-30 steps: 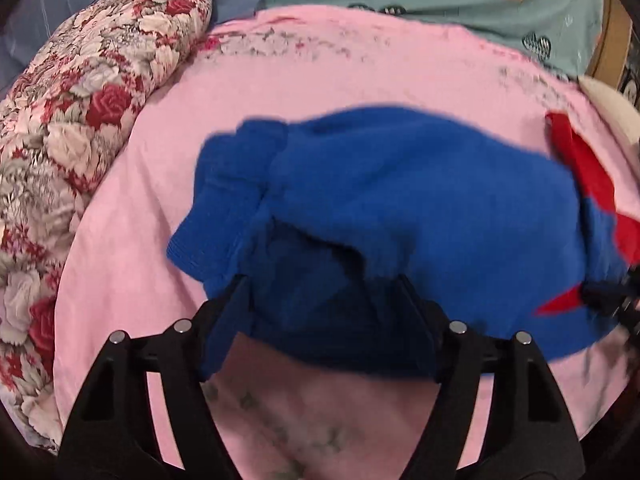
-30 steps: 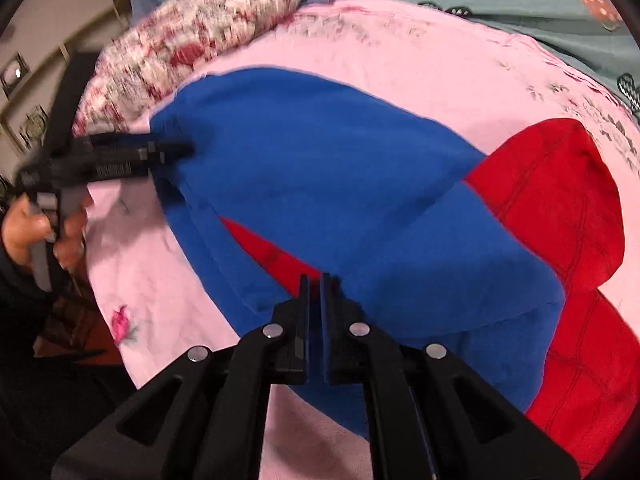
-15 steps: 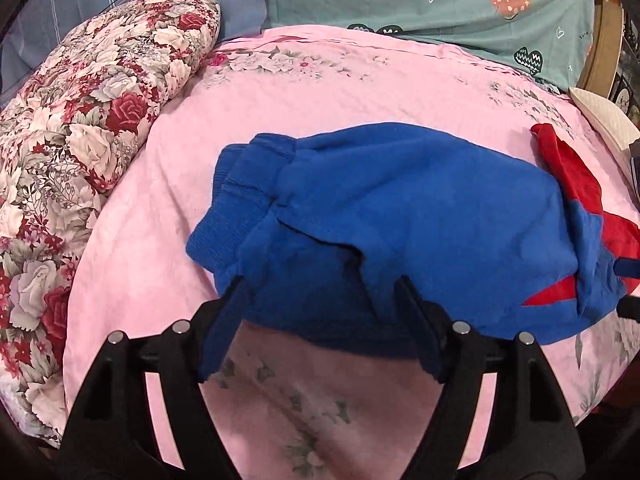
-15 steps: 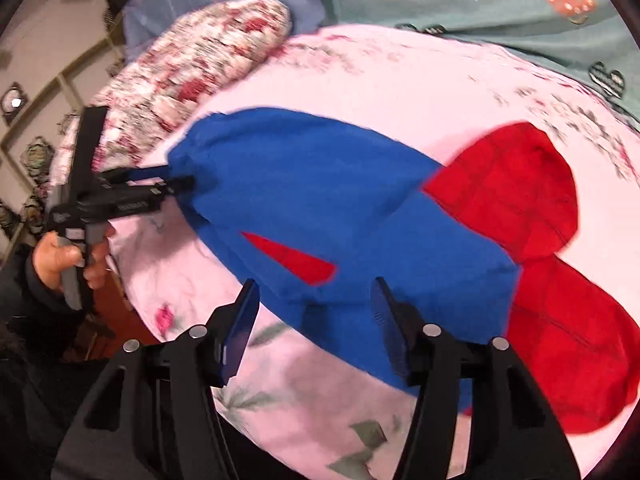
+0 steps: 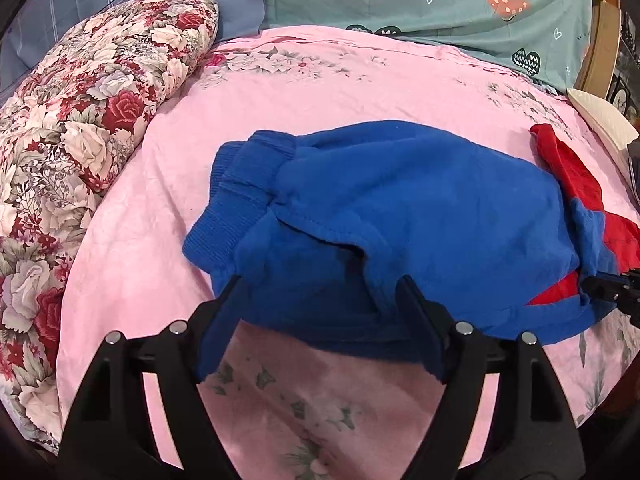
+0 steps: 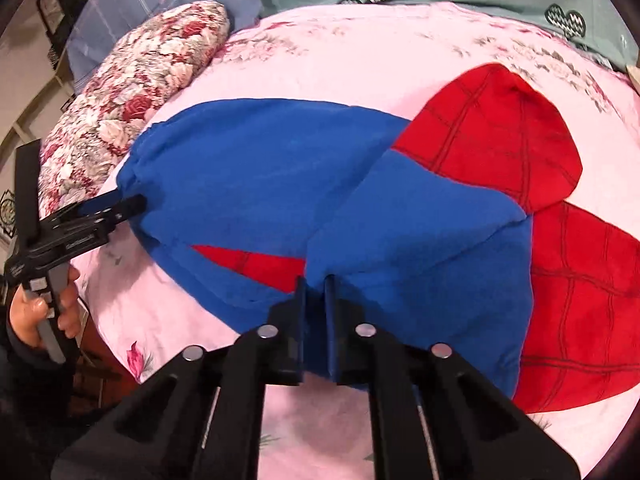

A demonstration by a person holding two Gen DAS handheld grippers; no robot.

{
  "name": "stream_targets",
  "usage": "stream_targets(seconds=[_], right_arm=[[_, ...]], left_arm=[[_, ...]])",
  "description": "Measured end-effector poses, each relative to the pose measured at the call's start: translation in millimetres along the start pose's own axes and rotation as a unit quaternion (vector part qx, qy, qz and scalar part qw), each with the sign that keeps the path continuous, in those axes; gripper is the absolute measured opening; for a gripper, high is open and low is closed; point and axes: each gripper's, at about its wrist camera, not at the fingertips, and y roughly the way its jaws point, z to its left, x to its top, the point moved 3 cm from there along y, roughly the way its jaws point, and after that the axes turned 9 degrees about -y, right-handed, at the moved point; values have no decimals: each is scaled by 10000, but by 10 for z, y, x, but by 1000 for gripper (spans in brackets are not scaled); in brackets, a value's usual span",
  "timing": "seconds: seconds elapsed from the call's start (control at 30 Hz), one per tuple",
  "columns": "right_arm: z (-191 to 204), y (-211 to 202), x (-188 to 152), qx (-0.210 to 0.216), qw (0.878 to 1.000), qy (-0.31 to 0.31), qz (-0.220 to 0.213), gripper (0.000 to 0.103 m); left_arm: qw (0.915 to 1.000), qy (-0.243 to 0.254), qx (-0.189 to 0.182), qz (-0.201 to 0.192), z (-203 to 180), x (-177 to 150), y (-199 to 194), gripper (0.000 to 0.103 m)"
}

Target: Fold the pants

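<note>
Between the wide-spread fingers of the left hand-held gripper (image 5: 320, 300) lies the cuffed blue end of the pants (image 5: 400, 216), touching neither finger, so that tool holds nothing and seems poised to take a fresh hold. Just ahead of the right hand-held gripper (image 6: 316, 284), its fingers are pressed nearly together over a blue fold at the near edge, apparently pinching the cloth so that the next fold can be carried over. Beyond that grip the pants sit in a partly folded heap on the pink bed (image 6: 340, 64), their red panelled part (image 6: 500, 140) spread off to the right. Left of both tools a floral pillow (image 5: 80, 120) runs along the bed's edge, and a teal pillow with hearts (image 5: 440, 0) lies far ahead. Neither touches the pants, so nothing seems to block a fold.
</note>
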Motion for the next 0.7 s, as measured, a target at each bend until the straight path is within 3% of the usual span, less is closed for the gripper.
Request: stream_targets(seconds=[0.23,0.37,0.47,0.6,0.63,0.7], right_arm=[[19,-418,78,408,9953,25,-883,6],[53,-460,7,376,9971,-92,-661,6],[44,-311,-151,248,9990,-174,-330,6],[47,-152,-241,192,9994,-230,-163,8],[64,-170,-232,155,9993,-298,-158,14],[78,-223,-232,101,9990,-392,-167,36]], left_arm=[[9999,131,90,18,60,8,1,78],[9995,262,171,7,97,-25,-69,78],[9982,293,525,24,200,-77,-22,79],[9993,-189,310,119,368,-65,-37,78],[9994,-199,273,-2,352,-52,-113,78],[9992,-68,166,-367,222,4,-352,79]])
